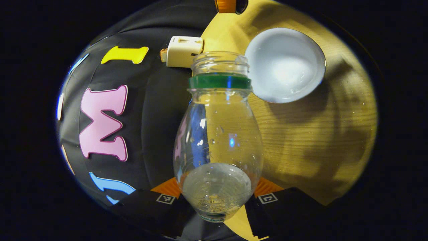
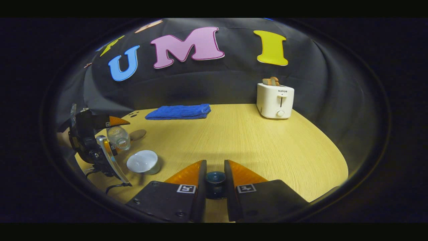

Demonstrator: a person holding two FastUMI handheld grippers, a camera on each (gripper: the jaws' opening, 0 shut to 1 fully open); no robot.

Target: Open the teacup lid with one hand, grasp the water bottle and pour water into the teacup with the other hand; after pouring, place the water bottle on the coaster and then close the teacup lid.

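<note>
We are tilting the water bottle (image 1: pixel 218 134), pinched in our left tool (image 1: pixel 214 201), mouth beside the open teacup (image 1: pixel 285 65); our right tool (image 2: pixel 215 177) is pinching the lid (image 2: pixel 215 182).

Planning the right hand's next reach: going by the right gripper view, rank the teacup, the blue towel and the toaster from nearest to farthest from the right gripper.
1. Teacup: on the table, left of the right gripper.
2. Blue towel: folded, far side of the table, ahead-left.
3. Toaster: back right, by the wall.

Towel and toaster are roughly equally far; their order is uncertain.
</note>
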